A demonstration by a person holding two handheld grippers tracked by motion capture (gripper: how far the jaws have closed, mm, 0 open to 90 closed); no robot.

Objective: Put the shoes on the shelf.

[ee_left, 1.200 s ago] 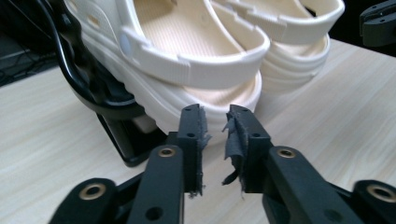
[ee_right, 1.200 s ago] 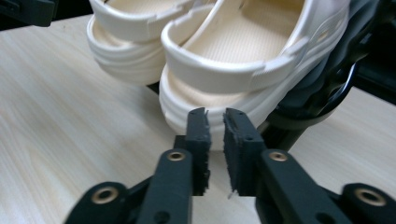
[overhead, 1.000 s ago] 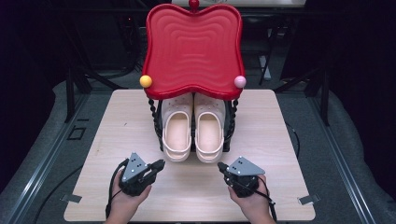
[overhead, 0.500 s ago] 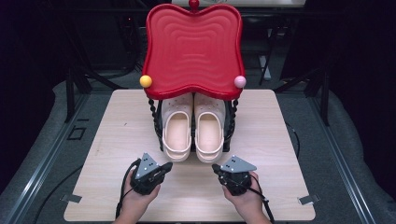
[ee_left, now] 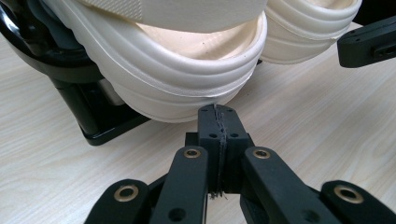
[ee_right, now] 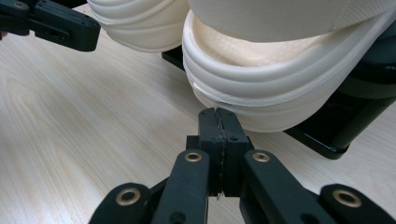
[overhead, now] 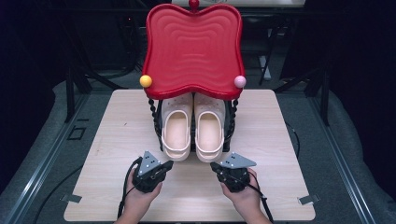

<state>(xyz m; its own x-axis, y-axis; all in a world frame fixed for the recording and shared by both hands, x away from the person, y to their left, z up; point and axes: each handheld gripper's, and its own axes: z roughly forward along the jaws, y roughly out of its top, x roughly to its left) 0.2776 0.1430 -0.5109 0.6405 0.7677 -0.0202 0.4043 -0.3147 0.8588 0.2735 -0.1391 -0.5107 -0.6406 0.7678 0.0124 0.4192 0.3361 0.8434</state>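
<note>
high view: two cream clogs, the left clog (overhead: 176, 131) and the right clog (overhead: 209, 133), lie side by side, heels toward the person, on the lower level of a black stand (overhead: 155, 122) whose red wavy tray (overhead: 194, 46) covers their toes; the stand sits mid-table on the pale wooden table (overhead: 116, 140). the left gripper (overhead: 161, 167) lies just short of the left clog's heel, the right gripper (overhead: 217, 168) just short of the right clog's heel, each held in a hand near the table's near edge. in the left gripper view the jaws are pressed together with nothing between them, tips just below the heel rim of the left clog (ee_left: 187, 88); whether they touch it cannot be told. the right gripper view shows the same closed, empty jaws at the heel of the right clog (ee_right: 261, 98). judged step: approach, before any grasp, with each tool lined up on one shoe. the next move likely calls for parting the jaws, advancing them over the heel rim or strap, then closing and drawing the clogs out without snagging the stand's posts.
</note>
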